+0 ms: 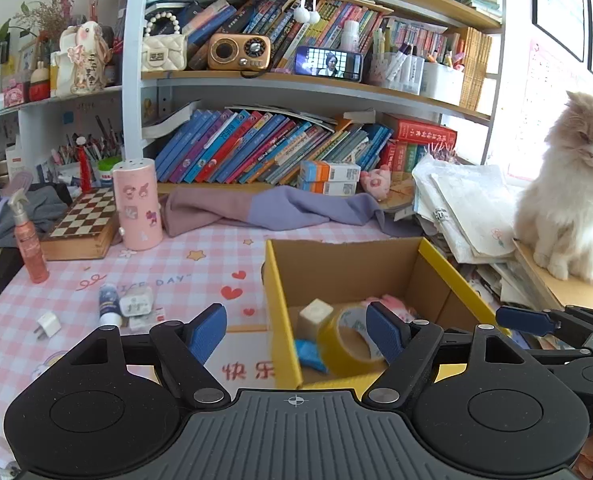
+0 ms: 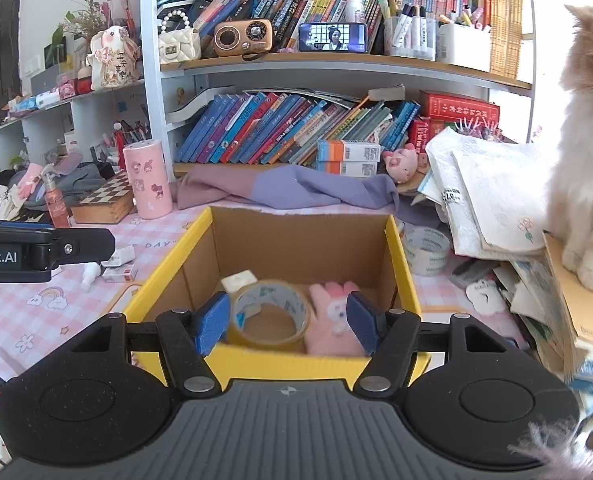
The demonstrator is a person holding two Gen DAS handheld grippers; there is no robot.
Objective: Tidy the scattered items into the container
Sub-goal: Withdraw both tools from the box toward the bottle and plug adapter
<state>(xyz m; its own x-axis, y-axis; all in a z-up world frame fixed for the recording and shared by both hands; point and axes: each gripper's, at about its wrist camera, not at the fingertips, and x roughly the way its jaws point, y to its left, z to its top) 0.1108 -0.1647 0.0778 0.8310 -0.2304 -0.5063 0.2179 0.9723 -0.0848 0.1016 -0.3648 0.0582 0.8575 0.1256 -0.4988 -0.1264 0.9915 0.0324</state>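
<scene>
— Room around the yellow-rimmed cardboard box?
— Pink checked surface lies open to its left; on the right, a leaning paper stack crowds near its rim.
— And the jaws?
— Left gripper spread wide over the box's left wall, holding nothing. Right gripper also apart at the near rim, empty.
— Contents?
— Yellow tape roll, pink plush toy, white cube inside. White plug adapter and small bottle lie on the surface, left.
</scene>
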